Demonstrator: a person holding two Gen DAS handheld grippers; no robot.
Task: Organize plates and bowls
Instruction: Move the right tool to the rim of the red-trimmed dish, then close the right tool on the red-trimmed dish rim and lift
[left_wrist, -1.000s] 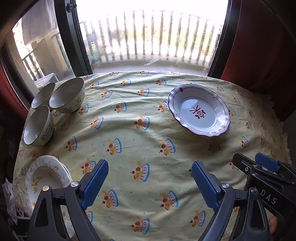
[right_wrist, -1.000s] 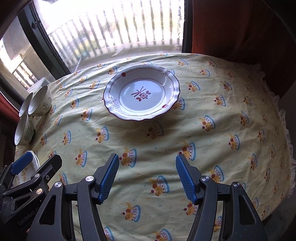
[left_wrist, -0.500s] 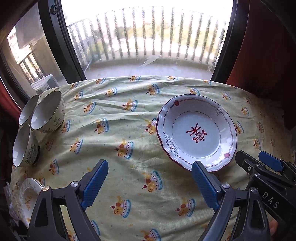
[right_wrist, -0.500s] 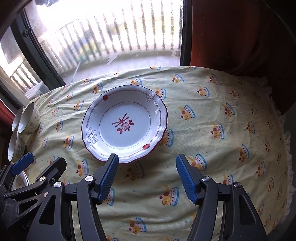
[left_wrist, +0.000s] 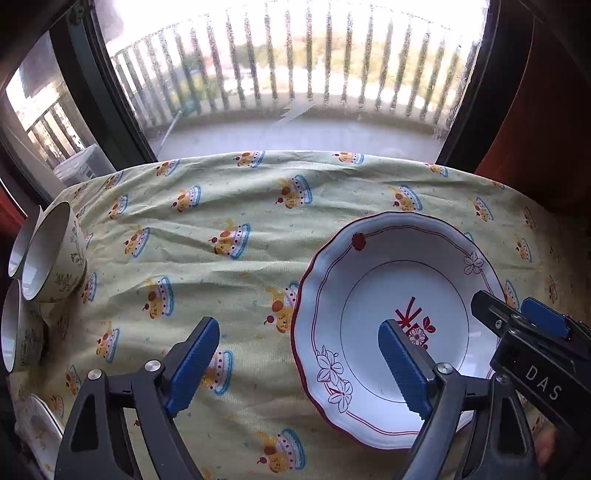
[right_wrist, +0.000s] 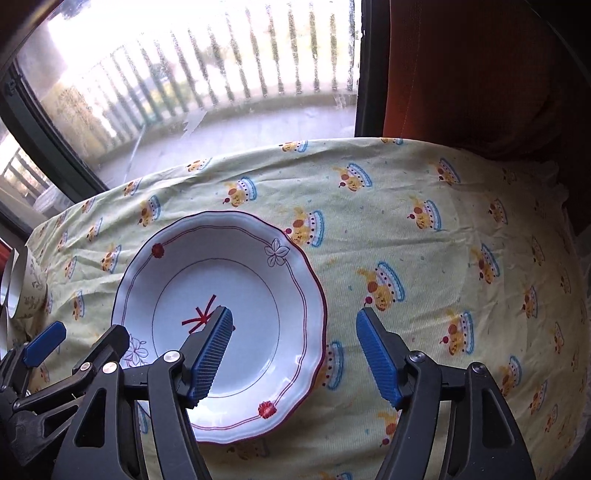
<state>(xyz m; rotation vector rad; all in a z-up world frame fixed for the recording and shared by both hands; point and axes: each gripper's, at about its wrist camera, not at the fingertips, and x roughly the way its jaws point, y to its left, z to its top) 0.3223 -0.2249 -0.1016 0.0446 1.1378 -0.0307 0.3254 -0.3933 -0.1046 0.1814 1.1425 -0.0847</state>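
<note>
A white scalloped plate with a red rim and red flower motif (left_wrist: 373, 291) lies on the yellow patterned tablecloth (left_wrist: 221, 206); it also shows in the right wrist view (right_wrist: 236, 280). My left gripper (left_wrist: 299, 350) is open, straddling the plate's left rim, its right finger over the plate. My right gripper (right_wrist: 295, 339) is open, straddling the plate's right rim, its left finger over the plate. Three patterned bowls (left_wrist: 51, 254) stand at the table's left edge. Another patterned plate (left_wrist: 37, 424) lies at the near left corner, mostly hidden.
A window with a dark frame (left_wrist: 110, 96) and balcony railing is behind the table. A red curtain (right_wrist: 480, 74) hangs at the right. The cloth's far edge (right_wrist: 369, 144) drops off near the window.
Both grippers have moved forward and down toward the red-rimmed plate, which now sits between them with one finger of each over it. Both stay open.
</note>
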